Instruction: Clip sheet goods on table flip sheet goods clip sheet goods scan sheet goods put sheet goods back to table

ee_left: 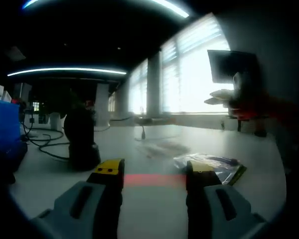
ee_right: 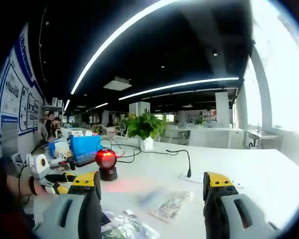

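Right gripper view: scanner [ee_right: 106, 163] glowing red; left: packet [ee_left: 214, 166].

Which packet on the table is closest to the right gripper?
The crinkly clear packet sits lowest in the right gripper view, just beside the right gripper. The flat printed packet lies farther out, toward the scanner.

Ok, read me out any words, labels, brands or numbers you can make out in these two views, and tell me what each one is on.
None can be read.
Wall posters: blue panels with print, too small and blurred to read.
Sheet goods packet on the table: printed pattern, blurred.
Packet beside the left gripper: print too dim to read.
Blue box: no legible text.
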Demonstrator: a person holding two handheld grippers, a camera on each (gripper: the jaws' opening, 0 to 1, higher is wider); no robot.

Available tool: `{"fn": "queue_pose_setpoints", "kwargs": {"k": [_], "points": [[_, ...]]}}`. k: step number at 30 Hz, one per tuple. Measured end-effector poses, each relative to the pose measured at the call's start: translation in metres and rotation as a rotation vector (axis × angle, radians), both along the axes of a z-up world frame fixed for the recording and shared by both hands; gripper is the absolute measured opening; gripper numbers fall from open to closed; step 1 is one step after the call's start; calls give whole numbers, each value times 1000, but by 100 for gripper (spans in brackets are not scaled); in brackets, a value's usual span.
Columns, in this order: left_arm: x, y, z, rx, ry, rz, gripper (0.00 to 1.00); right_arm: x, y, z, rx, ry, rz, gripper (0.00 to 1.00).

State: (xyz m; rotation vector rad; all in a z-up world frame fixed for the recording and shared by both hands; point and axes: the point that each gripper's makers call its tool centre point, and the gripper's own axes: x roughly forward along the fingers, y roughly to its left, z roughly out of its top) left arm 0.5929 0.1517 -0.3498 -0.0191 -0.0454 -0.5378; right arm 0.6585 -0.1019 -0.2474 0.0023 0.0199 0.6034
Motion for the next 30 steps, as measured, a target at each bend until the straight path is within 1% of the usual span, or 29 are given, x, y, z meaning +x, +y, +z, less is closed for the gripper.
{"fn": "queue_pose_setpoints", "kwargs": {"k": [2,4,8,9,11,14,15,17,20,21,23,24,25,26,28,29,30], "points": [[0,0,0,1,-1,4,42,-5,-7,-3,3,-3,-7,77],[0,0,0,0,-2,4,42,-11,-16,-5,-28,-41,-42,77],[0,1,1,-11,-1,6,40,-30,-20,-15,-34,-55,-40,77],[0,1,1,-8,-1,7,40,-35,-23,-18,-40,-70,-50,77],[0,0,1,-5,-3,6,40,-41,-26,-22,-44,-82,-56,76],[0,-1,1,-3,-6,3,41,-45,-33,-27,-7,-73,-65,75],[-1,-1,1,-2,-7,2,41,-47,-36,-30,14,-68,-68,73],[-1,-2,2,0,-9,-2,42,-48,-40,-35,37,-59,-73,71],[-2,-3,2,-1,-10,-6,42,-50,-44,-46,41,-52,-75,72],[-2,-3,2,1,-12,-6,42,-51,-44,-51,32,-50,-74,73],[-2,-3,2,3,-13,-7,43,-53,-47,-58,9,-65,-73,74],[-2,-3,2,6,-14,-6,43,-58,-46,-56,21,-113,-46,74],[-2,-3,2,8,-15,-4,43,-60,-47,-58,86,-96,-49,74],[-2,-3,3,4,-14,-5,43,-61,-48,-58,110,-94,-46,74],[-2,-3,2,4,-12,-7,43,-61,-56,-66,94,-100,-63,75],[-2,-4,2,6,-10,-9,43,-60,-61,-71,60,-101,-86,73],[-2,-4,1,8,-10,-10,43,-58,-66,-73,28,-118,-108,72]]}}
